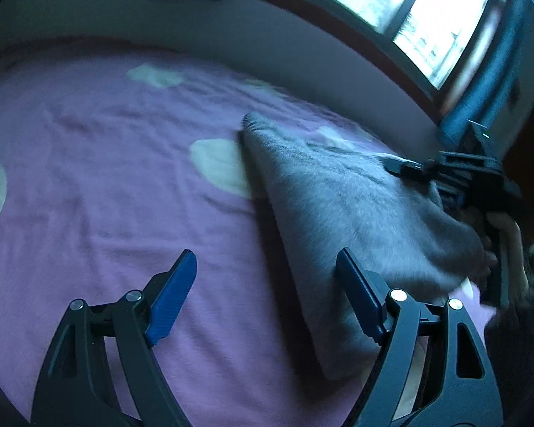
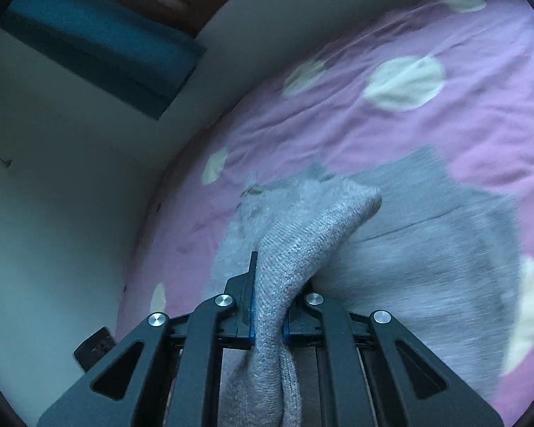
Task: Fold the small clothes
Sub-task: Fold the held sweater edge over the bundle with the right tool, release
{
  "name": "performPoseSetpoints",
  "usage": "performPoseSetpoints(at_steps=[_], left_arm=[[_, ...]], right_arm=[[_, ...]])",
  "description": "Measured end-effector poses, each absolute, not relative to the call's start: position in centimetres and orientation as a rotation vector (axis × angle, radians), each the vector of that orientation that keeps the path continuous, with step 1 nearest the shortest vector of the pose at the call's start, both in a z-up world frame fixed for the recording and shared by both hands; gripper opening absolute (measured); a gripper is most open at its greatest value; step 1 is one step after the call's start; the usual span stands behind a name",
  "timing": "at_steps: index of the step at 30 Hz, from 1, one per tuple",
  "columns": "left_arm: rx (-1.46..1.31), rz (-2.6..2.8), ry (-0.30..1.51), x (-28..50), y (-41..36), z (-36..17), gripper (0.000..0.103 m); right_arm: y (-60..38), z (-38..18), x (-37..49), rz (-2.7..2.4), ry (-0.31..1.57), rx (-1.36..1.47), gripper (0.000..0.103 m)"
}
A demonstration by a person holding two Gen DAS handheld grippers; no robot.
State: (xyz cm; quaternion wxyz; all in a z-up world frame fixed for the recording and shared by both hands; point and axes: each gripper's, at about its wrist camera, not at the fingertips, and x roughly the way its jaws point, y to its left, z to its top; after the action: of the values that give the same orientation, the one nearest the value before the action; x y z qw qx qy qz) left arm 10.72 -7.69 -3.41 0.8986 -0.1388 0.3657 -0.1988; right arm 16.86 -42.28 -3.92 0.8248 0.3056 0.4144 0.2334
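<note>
The right gripper (image 2: 267, 306) clamps the grey knit garment (image 2: 391, 249) (no readable label), while the left gripper (image 1: 267, 295) gapes above the pink bedsheet (image 1: 89, 178).

From your left gripper (image 1: 267, 295), whose jaws stand wide apart, the pink bedsheet (image 1: 99, 178) lies bare from 9 to 12 o'clock, so you can pass freely there. From 12 to 3 o'clock the grey sweater (image 1: 338, 206) covers the sheet, and the right gripper (image 1: 480, 178) blocks the way at 2 o'clock. Your right gripper (image 2: 268, 306) is clamped on a fold of the sweater (image 2: 427, 249). The wall (image 2: 71, 195) hems it in from 8 to 11 o'clock; bare sheet (image 2: 480, 117) opens at 1 to 2 o'clock.
</note>
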Motion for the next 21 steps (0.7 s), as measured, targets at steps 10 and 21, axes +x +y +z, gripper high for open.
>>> performPoseSetpoints(at_steps=[10, 21], left_arm=[[-0.036, -0.606, 0.794, 9.1, -13.7, -3.3, 0.08], [0.117, -0.63, 0.912, 9.4, -16.3, -5.2, 0.08]], right_arm=[[-48.1, -10.6, 16.7, 0.422, 0.954, 0.771, 0.009], [-51.1, -8.5, 11.3, 0.421, 0.891, 0.818, 0.049]])
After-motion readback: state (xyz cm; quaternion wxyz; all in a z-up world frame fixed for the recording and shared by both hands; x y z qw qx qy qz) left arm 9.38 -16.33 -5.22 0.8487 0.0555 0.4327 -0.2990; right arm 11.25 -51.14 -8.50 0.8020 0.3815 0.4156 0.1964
